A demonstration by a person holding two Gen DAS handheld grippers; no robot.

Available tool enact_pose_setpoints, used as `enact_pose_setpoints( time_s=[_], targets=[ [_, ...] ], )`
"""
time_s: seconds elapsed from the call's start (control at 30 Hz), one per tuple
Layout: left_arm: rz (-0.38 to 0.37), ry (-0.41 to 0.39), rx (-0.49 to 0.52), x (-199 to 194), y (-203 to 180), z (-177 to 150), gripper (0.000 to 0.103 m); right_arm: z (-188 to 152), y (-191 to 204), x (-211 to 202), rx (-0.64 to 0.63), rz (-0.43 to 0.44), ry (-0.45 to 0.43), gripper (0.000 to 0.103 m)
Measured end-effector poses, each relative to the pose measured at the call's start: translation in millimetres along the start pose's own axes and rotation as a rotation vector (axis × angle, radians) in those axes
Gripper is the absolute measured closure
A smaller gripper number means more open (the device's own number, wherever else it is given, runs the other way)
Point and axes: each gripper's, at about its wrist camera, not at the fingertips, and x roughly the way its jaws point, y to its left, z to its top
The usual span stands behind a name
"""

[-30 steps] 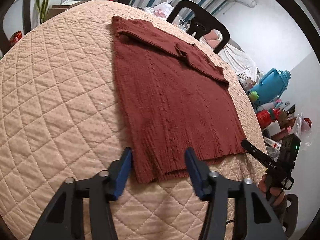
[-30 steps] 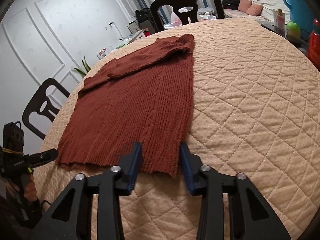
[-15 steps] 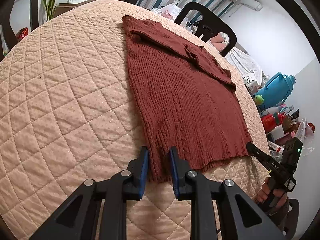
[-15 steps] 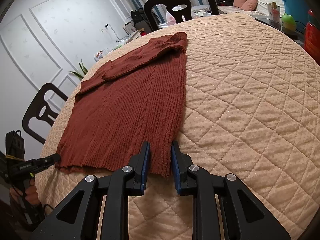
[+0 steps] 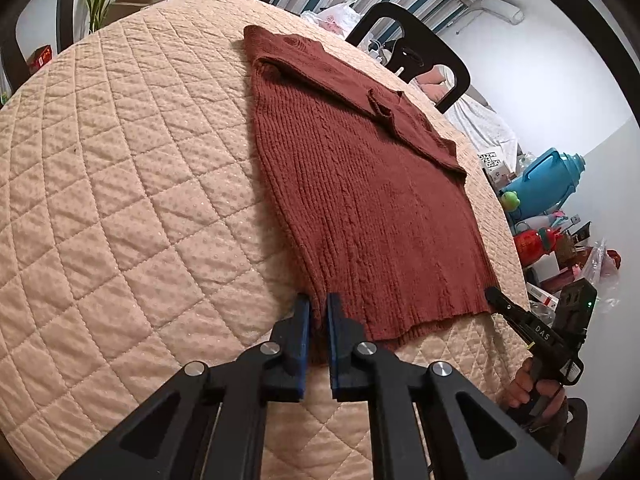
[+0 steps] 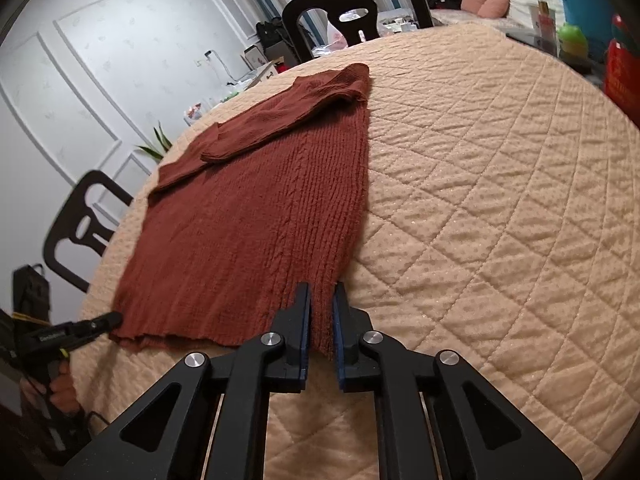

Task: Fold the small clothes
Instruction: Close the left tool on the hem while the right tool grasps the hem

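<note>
One rust-red ribbed knit sweater [image 5: 360, 200] lies flat on a round table under a peach quilted cover [image 5: 120, 200] stitched in diamonds, its sleeves folded across the chest. The left gripper [image 5: 318, 312] is clamped on the hem's left corner. The right gripper [image 6: 322, 304] is closing, its blue pads pinching the right hem corner. Two black plastic chairs [image 6: 352, 4] stand at the table's edge; a blue jug [image 5: 548, 184] and red bottles clutter the room beyond.
</note>
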Motion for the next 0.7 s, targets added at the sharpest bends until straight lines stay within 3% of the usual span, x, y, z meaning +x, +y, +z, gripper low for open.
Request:
enact_pose_setpoints(
  time_s=[0.7],
  targets=[
    [-0.11, -0.059, 0.004, -48.2, 12.6, -11.2, 0.095, -11.0, 11.7, -47.6, 0.046, 0.132, -0.117, 0.095]
  ],
)
